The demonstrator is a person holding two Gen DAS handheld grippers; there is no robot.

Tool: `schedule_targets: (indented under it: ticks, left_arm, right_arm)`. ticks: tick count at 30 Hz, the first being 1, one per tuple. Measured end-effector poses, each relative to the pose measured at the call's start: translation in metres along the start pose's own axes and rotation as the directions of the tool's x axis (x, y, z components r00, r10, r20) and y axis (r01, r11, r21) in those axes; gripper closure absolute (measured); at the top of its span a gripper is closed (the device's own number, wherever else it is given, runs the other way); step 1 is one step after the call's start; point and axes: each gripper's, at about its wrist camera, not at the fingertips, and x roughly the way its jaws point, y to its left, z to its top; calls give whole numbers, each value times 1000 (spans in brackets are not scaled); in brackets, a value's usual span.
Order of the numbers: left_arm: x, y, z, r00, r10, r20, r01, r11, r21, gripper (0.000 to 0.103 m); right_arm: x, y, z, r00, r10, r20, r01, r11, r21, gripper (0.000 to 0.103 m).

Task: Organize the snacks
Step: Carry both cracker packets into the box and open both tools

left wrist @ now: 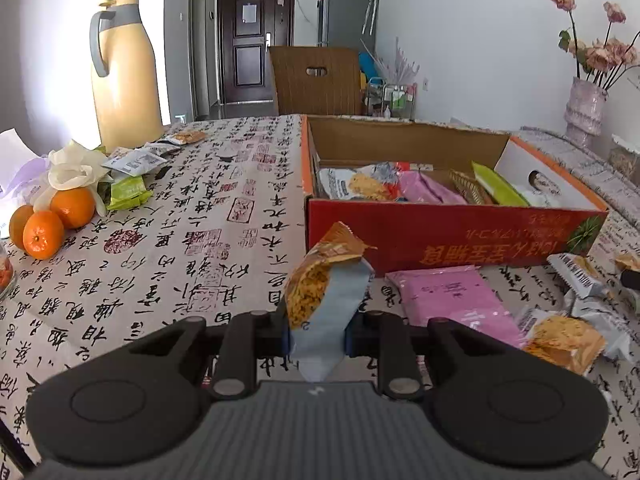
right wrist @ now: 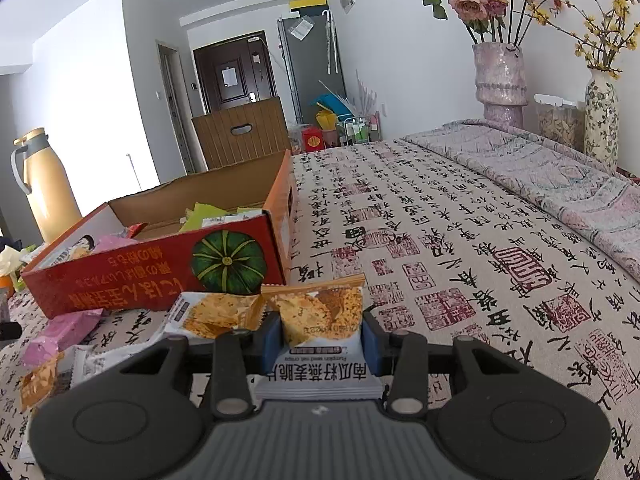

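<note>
A: Left gripper (left wrist: 318, 338) build?
B: Black linkage arms, silver pivot pins, blue pads (left wrist: 285, 340), ribbed grey body with round black caps either side.
A: Right gripper (right wrist: 322, 344)?
B: Same hardware; small white logo on the ribbed grey body, blue pads (right wrist: 271, 340).

- White walls (left wrist: 480, 40) around me; daylight glares in from my left;
- Dark panelled door (left wrist: 250, 40) ahead; grey fridge (left wrist: 346, 12) beside it;
- Wooden chair (left wrist: 316, 80) behind my calligraphy tablecloth (left wrist: 180, 240).
</note>
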Motion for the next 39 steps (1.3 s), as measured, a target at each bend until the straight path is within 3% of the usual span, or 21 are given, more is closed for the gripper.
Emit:
schedule_targets:
  ticks: [14,23,39]
  left_arm:
    - [-30,-22,14,992,-42,119,44,999,-17,80]
    - [-39,-42,32,977,-102,186,107,994,-16,80]
    - [-32,-62,75,952,-138,273,145,989,-7,80]
  right_arm:
    - [-16,11,4,999,27,43,-26,999,-30,63]
    - [-31,40,27,989,94,111,-84,993,-86,63]
    - [-14,87,69,970,166,174,-141,979,-149,63]
